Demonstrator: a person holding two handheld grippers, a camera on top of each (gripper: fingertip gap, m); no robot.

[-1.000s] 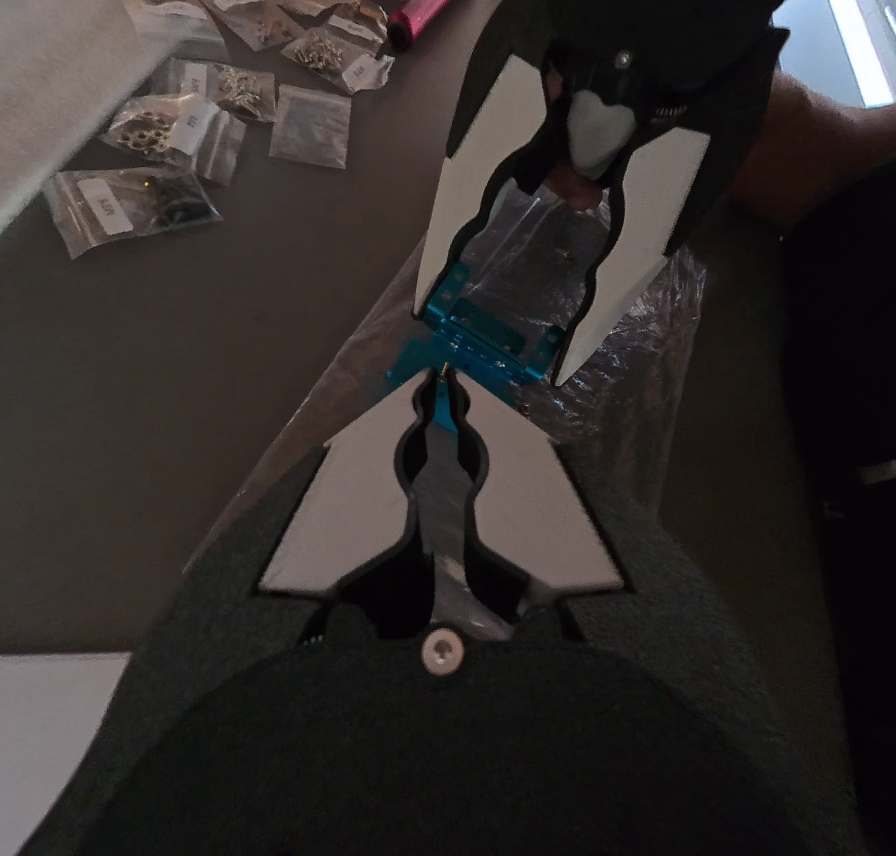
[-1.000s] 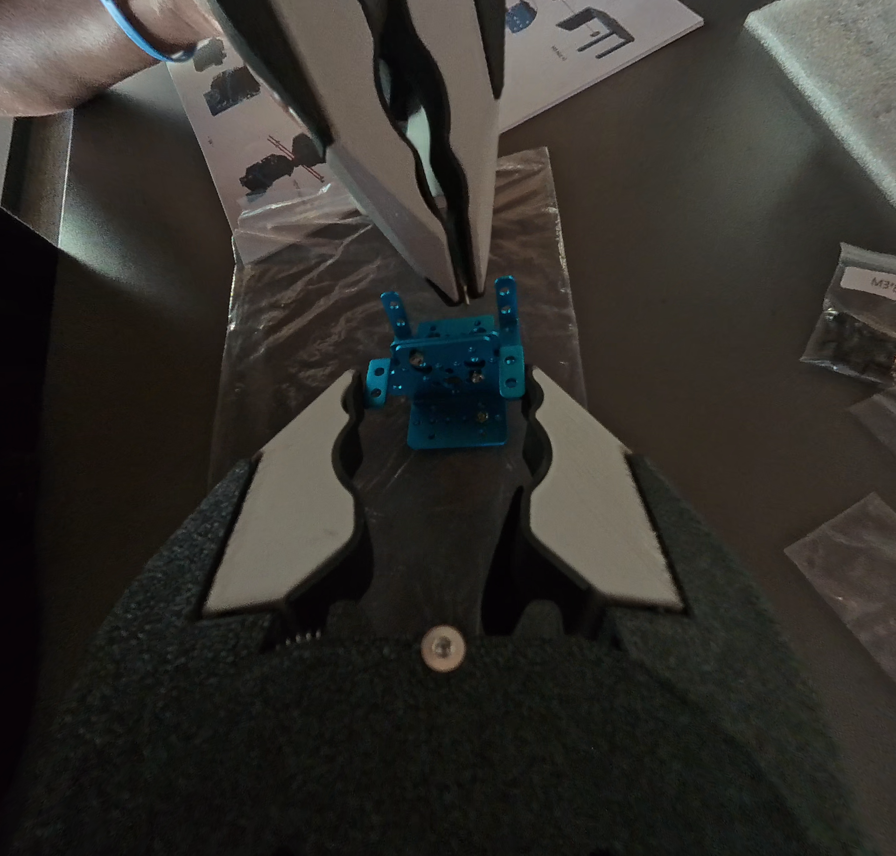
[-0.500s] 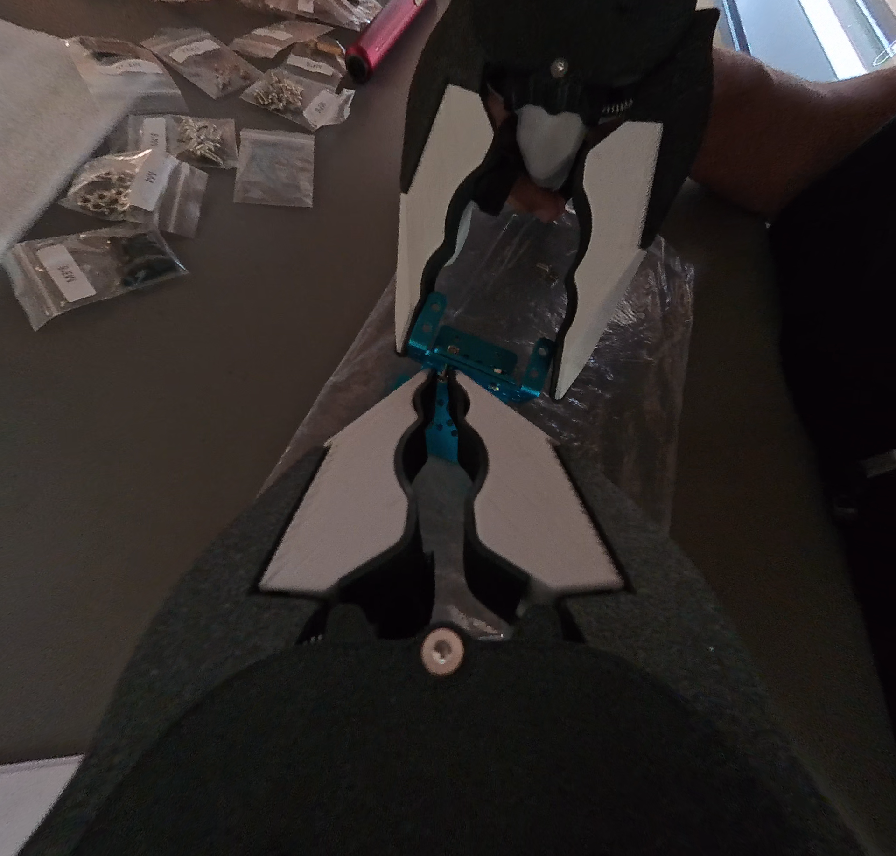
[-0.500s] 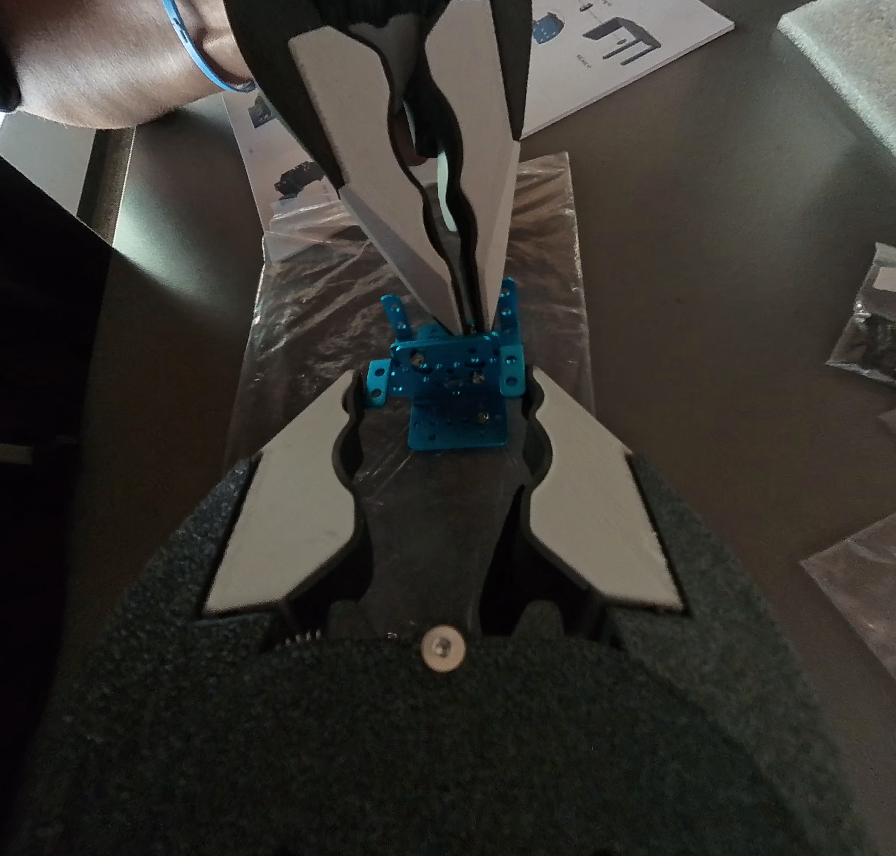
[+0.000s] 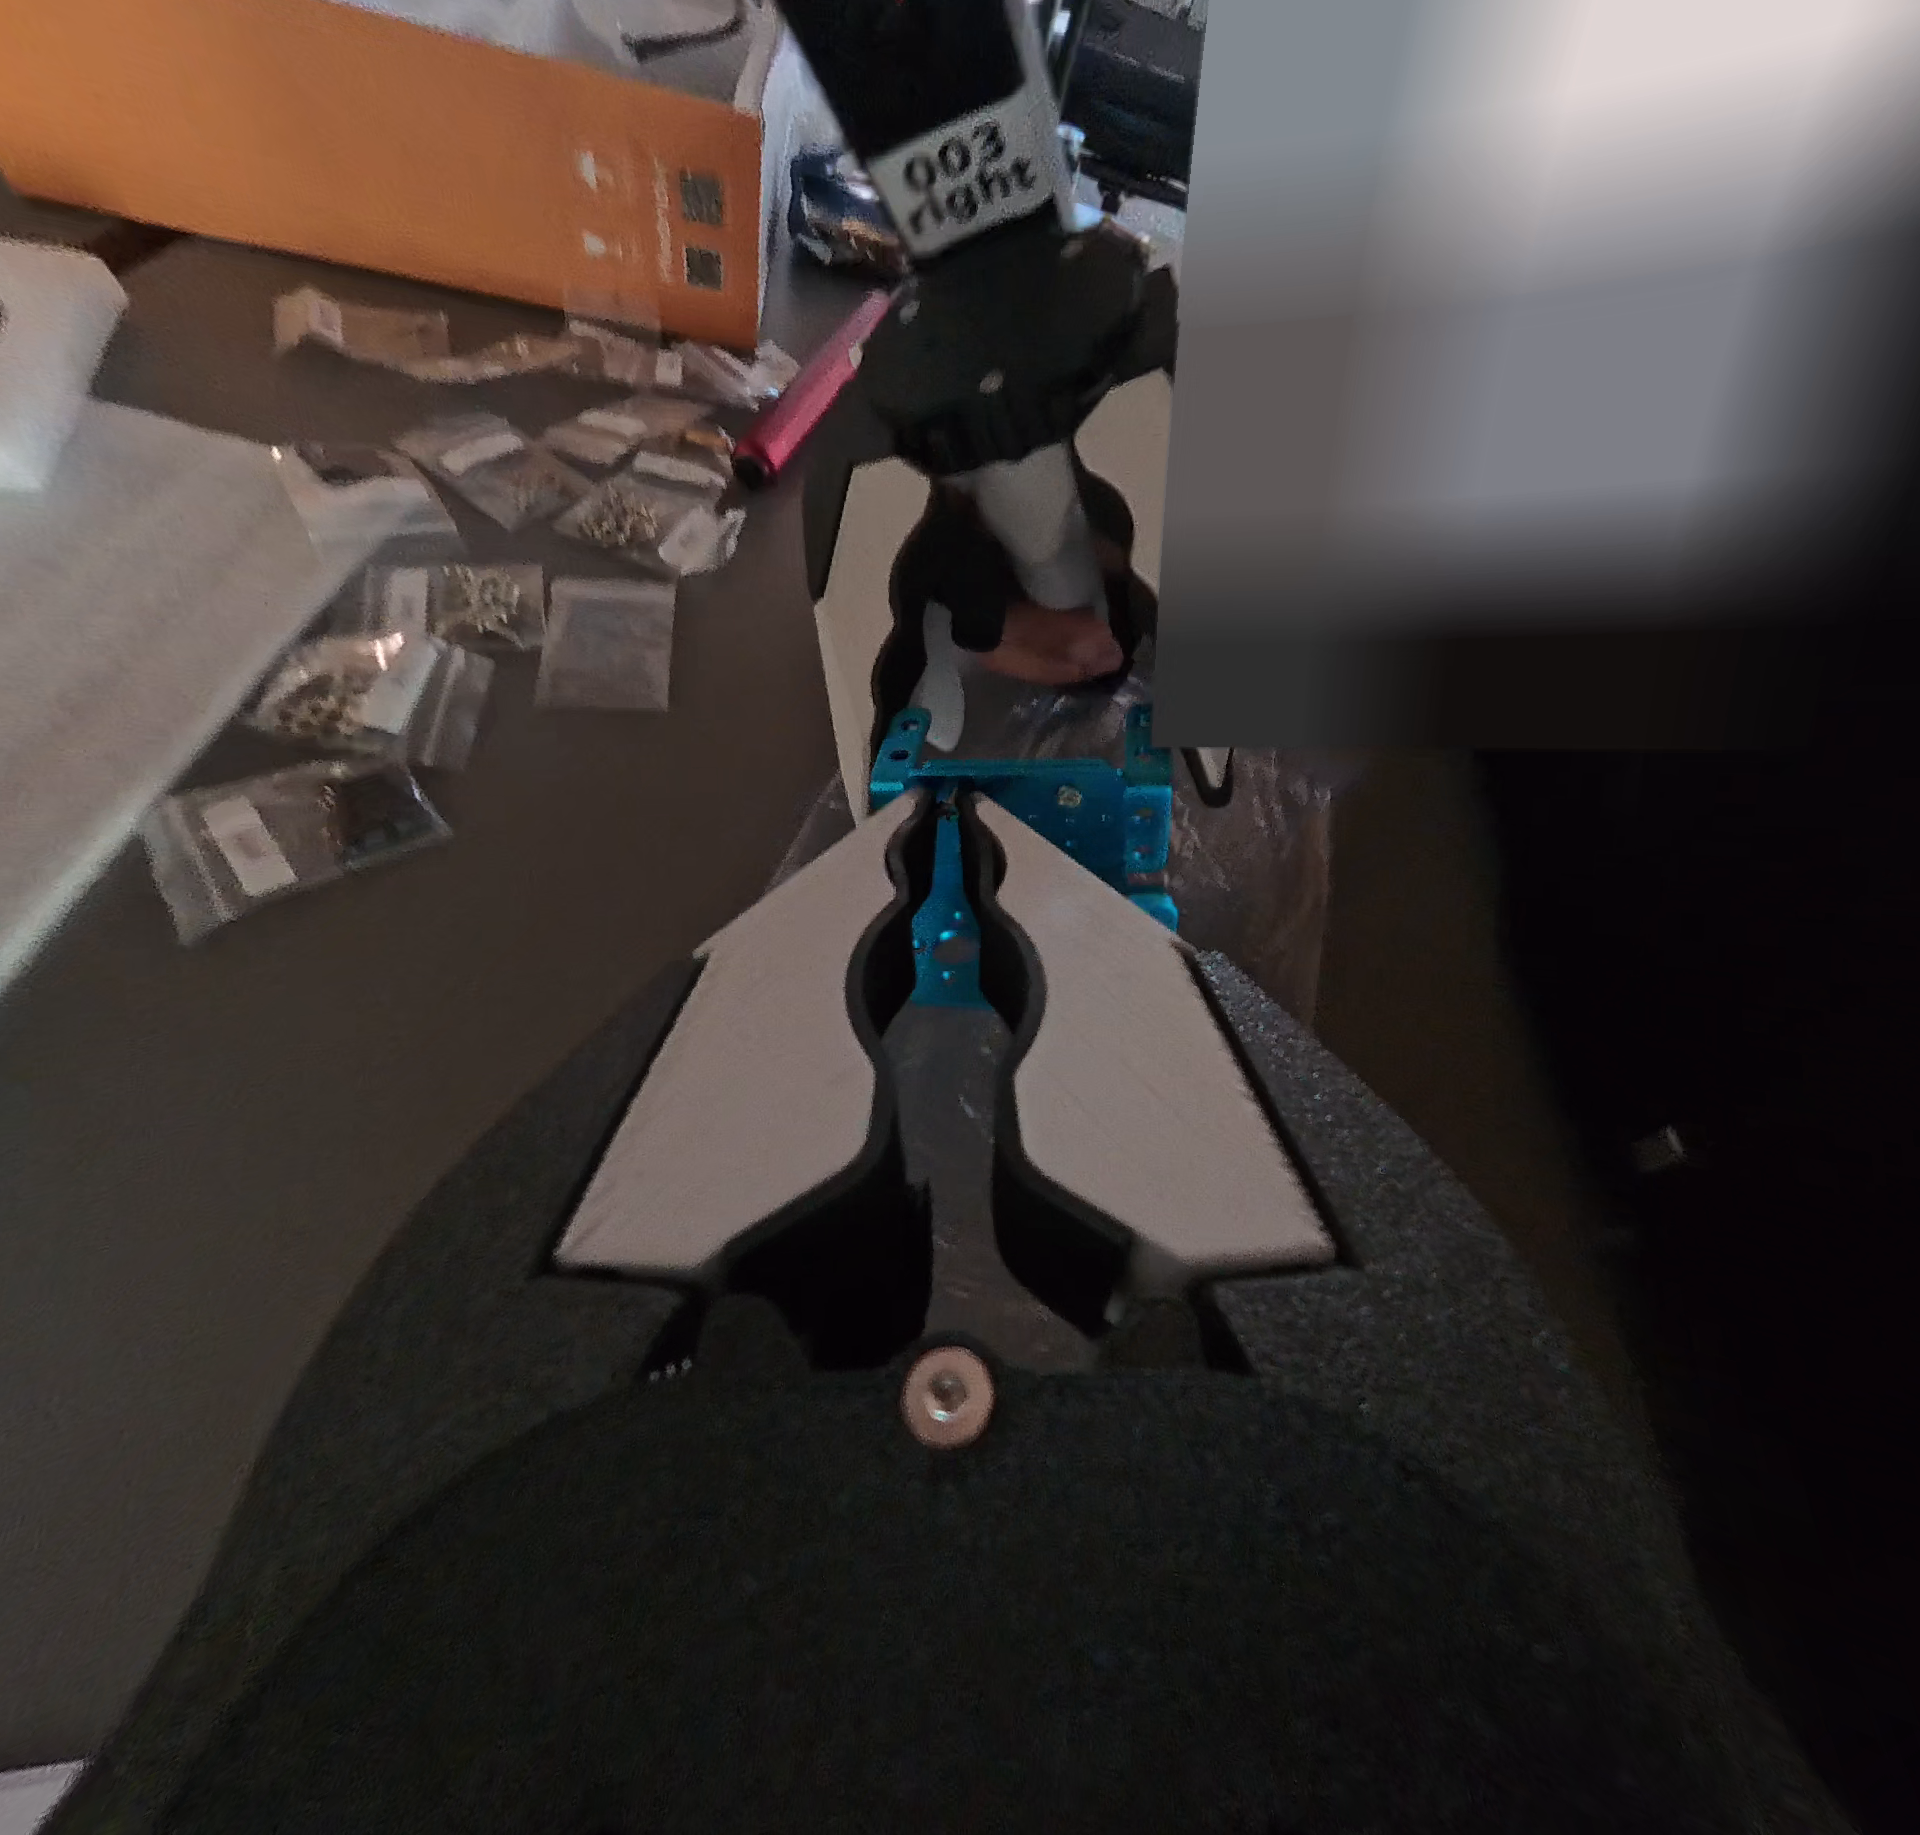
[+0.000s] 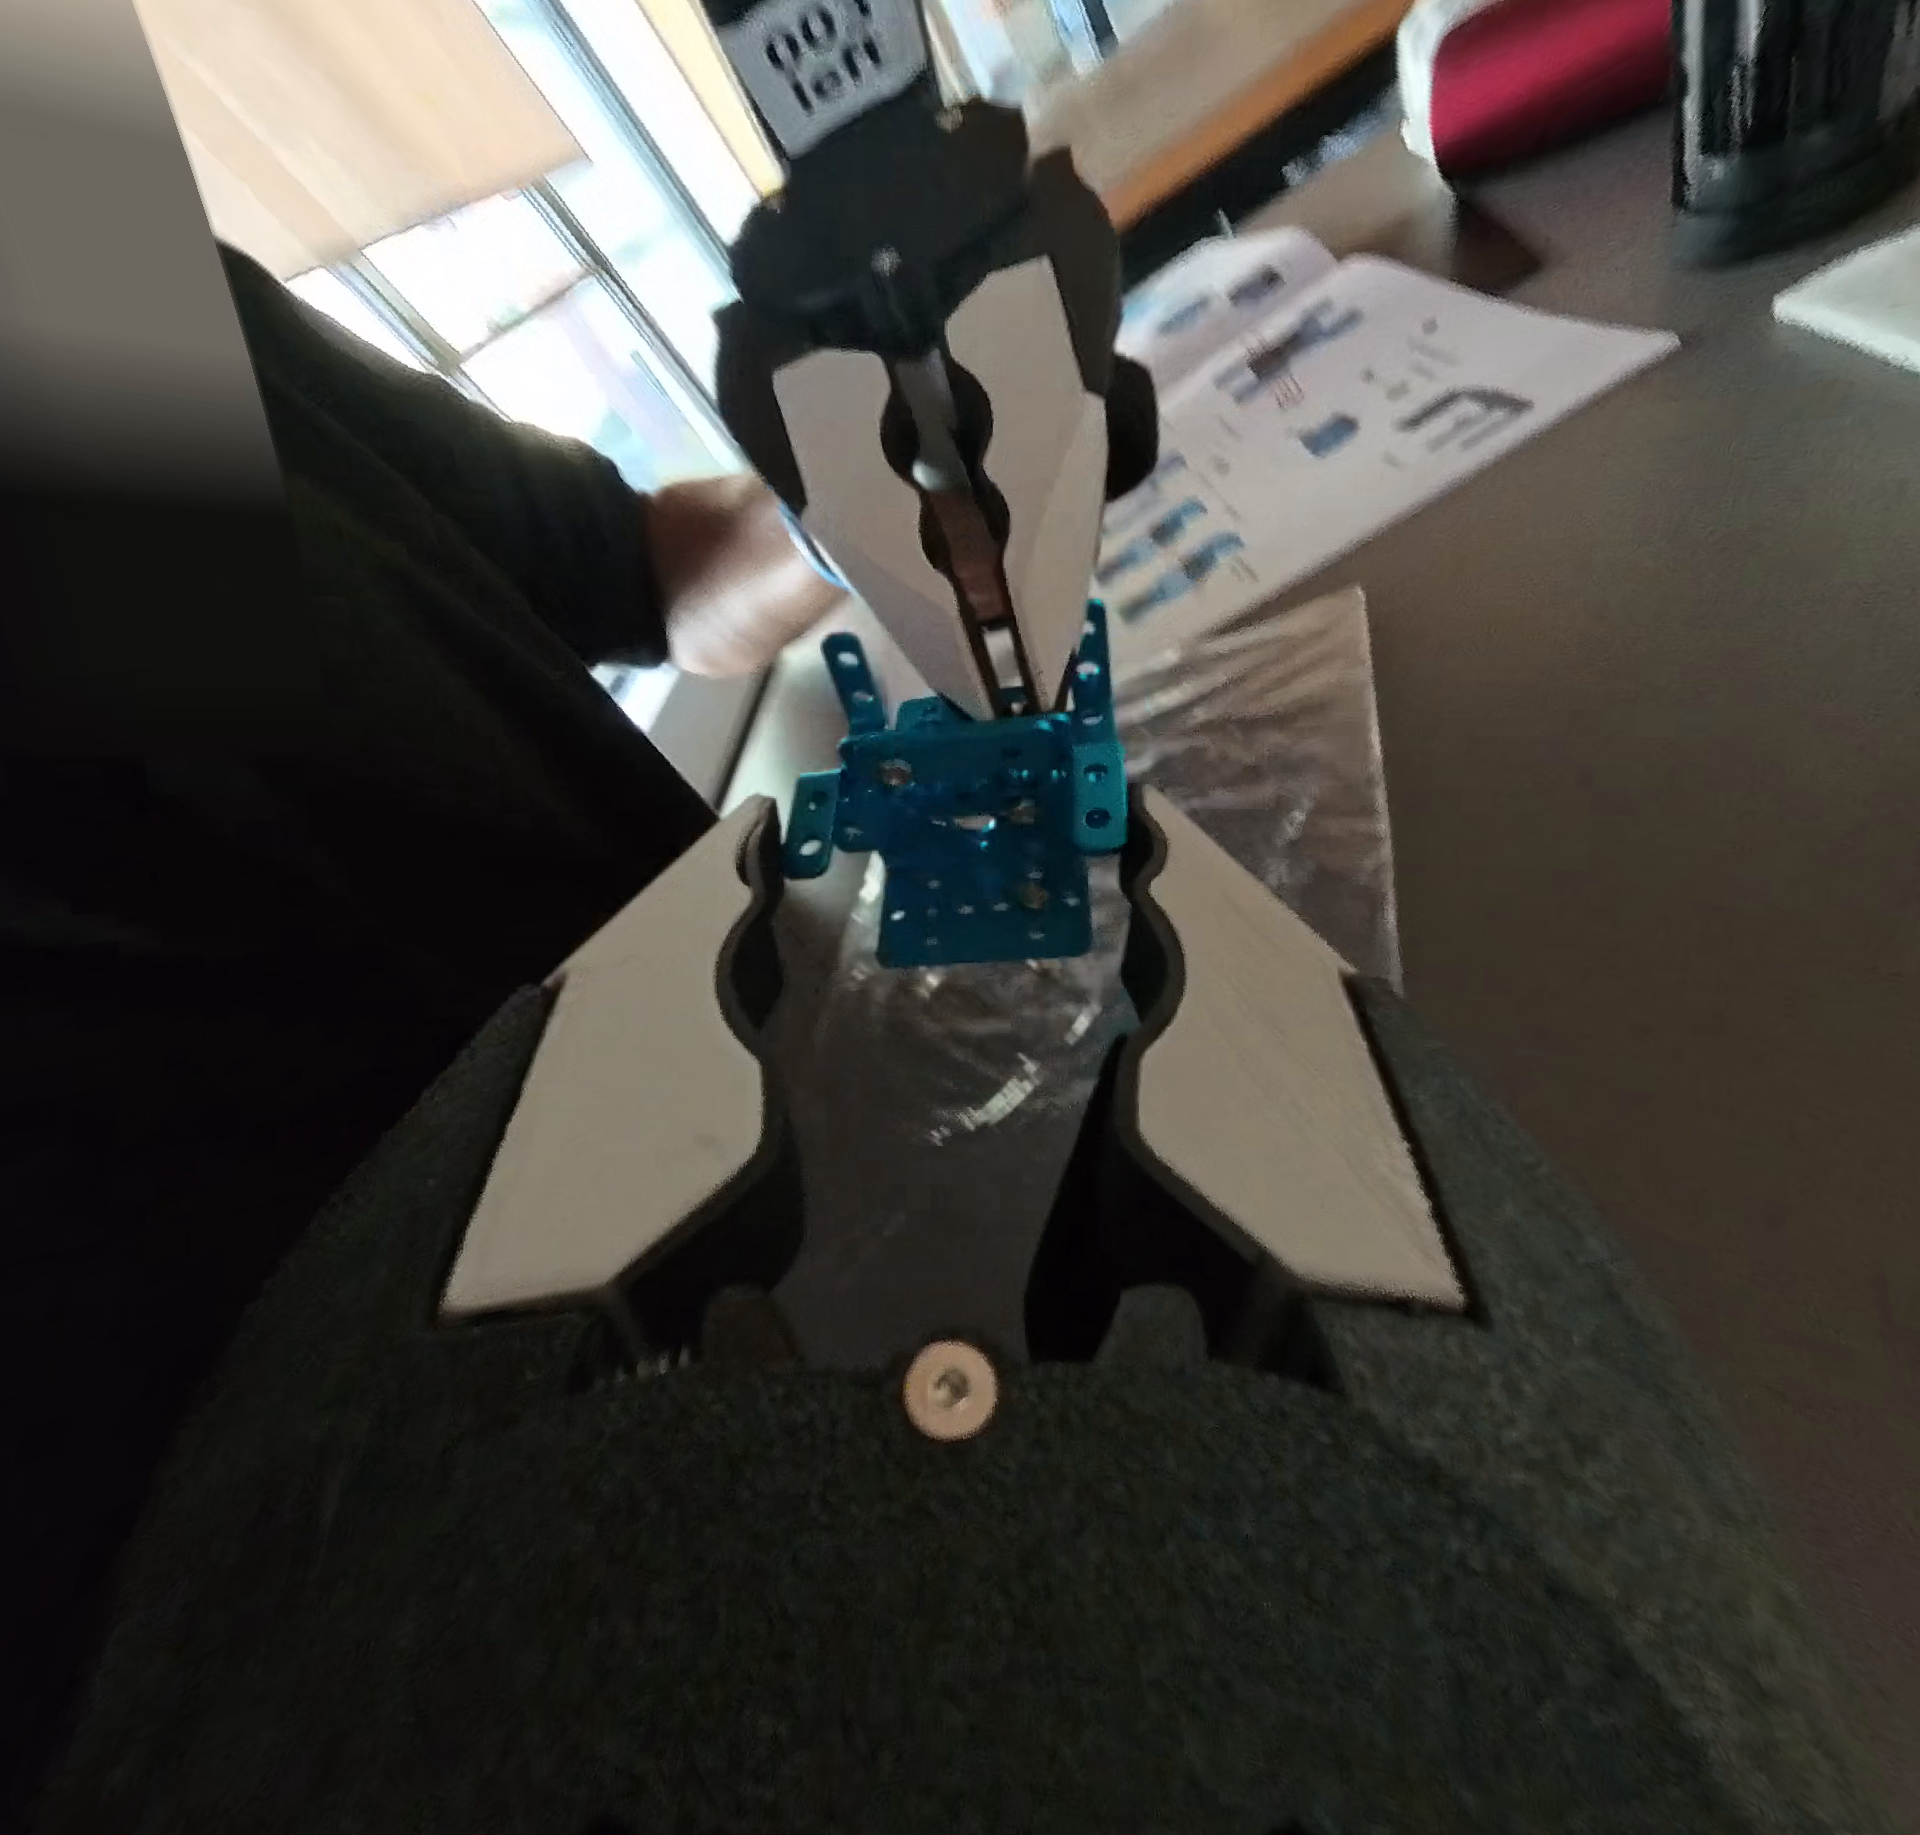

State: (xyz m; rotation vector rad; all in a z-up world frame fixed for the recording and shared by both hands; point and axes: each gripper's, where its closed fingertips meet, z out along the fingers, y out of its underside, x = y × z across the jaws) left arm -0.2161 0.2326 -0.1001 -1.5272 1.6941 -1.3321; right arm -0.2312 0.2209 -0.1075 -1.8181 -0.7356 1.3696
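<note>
The blue metal bracket assembly (image 6: pixel 977 829) sits between the two grippers, over a crinkled clear plastic bag (image 6: pixel 1247 746) spread on the dark counter (image 6: pixel 1610 798); whether it rests on the bag or is lifted off it cannot be told.

The left gripper (image 5: pixel 948 811) has its fingers drawn narrow, tips almost together, pinching a tiny dark part, too small to identify, right at the bracket's upper edge (image 5: pixel 1023 777). Seen from the right wrist view, the same gripper (image 6: pixel 1013 710) points down onto the top of the bracket between its two upright perforated arms.

The right gripper (image 6: pixel 956 829) has its fingers spread wide, one at each side of the bracket. The left-hand finger (image 6: pixel 665 1037) lies just beside the bracket's side tab; contact cannot be told. The right-hand finger sits against the opposite side plate. In the left wrist view this gripper (image 5: pixel 997 746) reaches toward the bracket from the far side, partly hidden by a blurred patch.

Beyond the bracket in the right wrist view lies an open printed booklet (image 6: pixel 1351 435). In the left wrist view, to the left of the bracket, many small clear bags of hardware (image 5: pixel 499 580) are scattered on the counter, with a red cylindrical tool (image 5: pixel 816 393) and an orange box (image 5: pixel 416 164) behind them. A person's sleeve (image 6: pixel 436 518) shows left of the bracket in the right wrist view.
</note>
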